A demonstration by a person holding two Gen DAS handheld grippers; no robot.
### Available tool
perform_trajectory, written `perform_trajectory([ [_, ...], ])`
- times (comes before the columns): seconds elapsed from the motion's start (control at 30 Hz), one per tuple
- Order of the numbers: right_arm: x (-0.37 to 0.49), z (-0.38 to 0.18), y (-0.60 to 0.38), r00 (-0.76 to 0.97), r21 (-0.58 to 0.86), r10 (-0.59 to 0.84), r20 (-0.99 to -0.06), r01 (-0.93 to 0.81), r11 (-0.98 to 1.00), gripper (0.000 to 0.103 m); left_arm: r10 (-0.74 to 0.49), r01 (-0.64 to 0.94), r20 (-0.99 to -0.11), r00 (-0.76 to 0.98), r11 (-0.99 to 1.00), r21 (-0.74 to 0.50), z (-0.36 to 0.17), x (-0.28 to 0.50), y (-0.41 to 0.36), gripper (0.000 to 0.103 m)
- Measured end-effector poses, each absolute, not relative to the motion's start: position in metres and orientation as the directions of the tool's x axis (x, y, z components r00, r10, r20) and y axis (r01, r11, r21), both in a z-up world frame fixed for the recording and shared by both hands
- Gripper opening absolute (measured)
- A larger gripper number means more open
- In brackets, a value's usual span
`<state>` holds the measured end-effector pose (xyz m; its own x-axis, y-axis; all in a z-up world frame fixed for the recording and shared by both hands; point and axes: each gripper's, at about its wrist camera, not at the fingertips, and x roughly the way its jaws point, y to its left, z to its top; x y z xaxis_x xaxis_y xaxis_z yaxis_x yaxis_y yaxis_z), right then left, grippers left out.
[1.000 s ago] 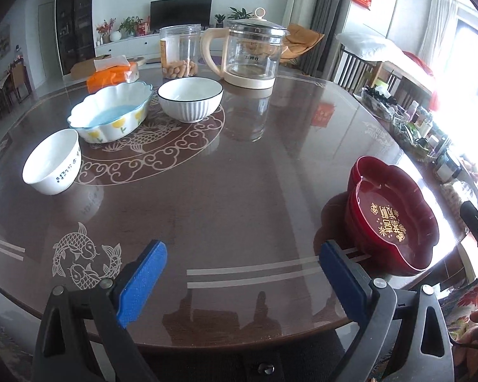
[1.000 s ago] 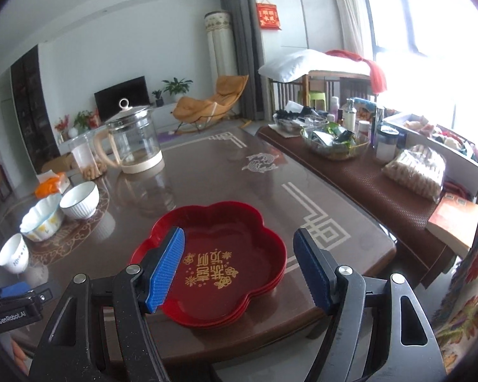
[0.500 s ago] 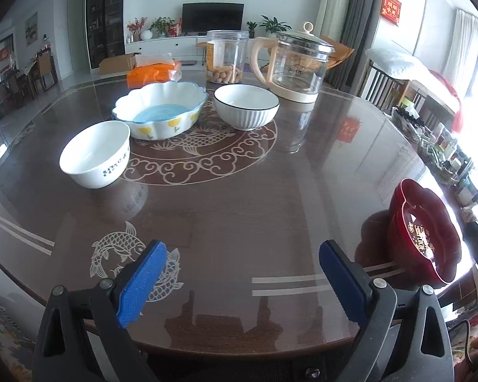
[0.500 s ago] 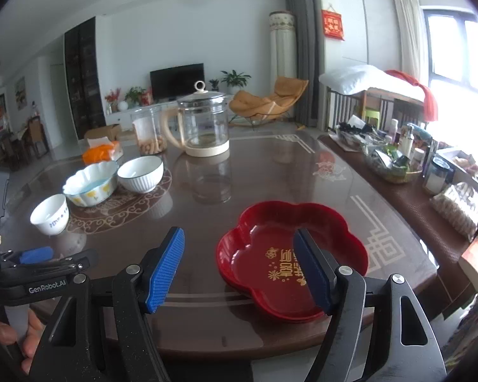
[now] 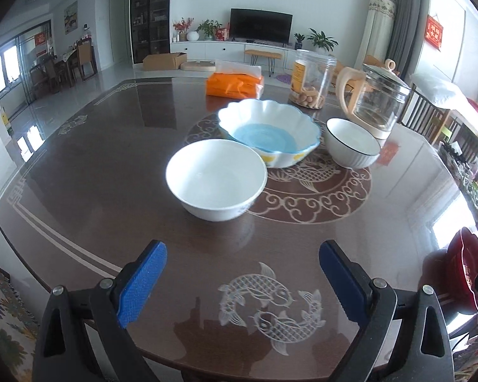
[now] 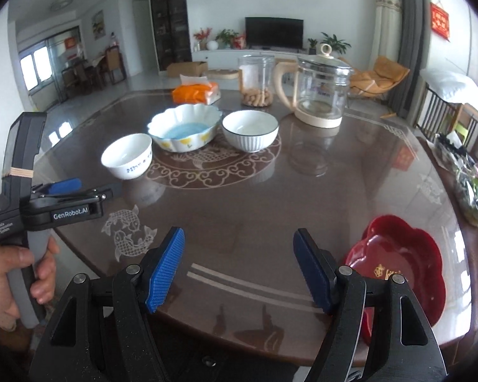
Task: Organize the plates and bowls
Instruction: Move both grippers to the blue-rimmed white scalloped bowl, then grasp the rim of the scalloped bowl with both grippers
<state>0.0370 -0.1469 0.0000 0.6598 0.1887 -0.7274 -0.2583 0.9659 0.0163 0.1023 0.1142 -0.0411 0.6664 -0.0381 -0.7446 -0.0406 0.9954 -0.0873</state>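
A plain white bowl (image 5: pixel 216 180) stands on the dark table just ahead of my open, empty left gripper (image 5: pixel 243 281). Behind it are a scalloped bowl with a blue inside (image 5: pixel 269 133) and a ribbed white bowl with a dark rim (image 5: pixel 352 146). A red flower-shaped plate (image 5: pixel 467 265) sits at the table's right edge. In the right wrist view my right gripper (image 6: pixel 239 265) is open and empty over the front edge, with the red plate (image 6: pixel 401 262) to its right, the three bowls (image 6: pixel 127 156) (image 6: pixel 184 130) (image 6: pixel 250 130) further back, and the left gripper (image 6: pixel 63 195) at left.
A glass kettle (image 6: pixel 317 95), a clear jar of snacks (image 6: pixel 256 81) and an orange tissue pack (image 6: pixel 196 92) stand at the back of the table (image 6: pixel 334 191). A side counter with clutter (image 6: pixel 465 172) runs along the right.
Both grippers have swung left. The white bowl is now close in front of the left gripper, and the red plate has slid to the right edge of both views. Both grippers stay open.
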Motion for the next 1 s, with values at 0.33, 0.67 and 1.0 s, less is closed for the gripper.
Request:
perform_trajectory([
  [0.33,0.111,0.030,-0.093,0.575,0.039,0.244,-0.781,-0.346,0.938,0.074,0.001,-0.041,-0.756,0.655,0.999,-0.035,-0.012,0.153,0.184,0.096],
  [0.67,0.191,-0.003,-0.082,0.511,0.306,0.350,-0.785,-0.170,0.937,0.074,-0.159,0.037,-0.792,0.589,0.985,-0.171,-0.009,0.227,0.193,0.096],
  [1.0,0.273,-0.055,-0.062,0.424,0.453,0.400,-0.812,0.025,0.891,0.058,-0.128,-0.027,-0.883,0.451,0.987,-0.157,-0.056,0.373,0.192,0.070],
])
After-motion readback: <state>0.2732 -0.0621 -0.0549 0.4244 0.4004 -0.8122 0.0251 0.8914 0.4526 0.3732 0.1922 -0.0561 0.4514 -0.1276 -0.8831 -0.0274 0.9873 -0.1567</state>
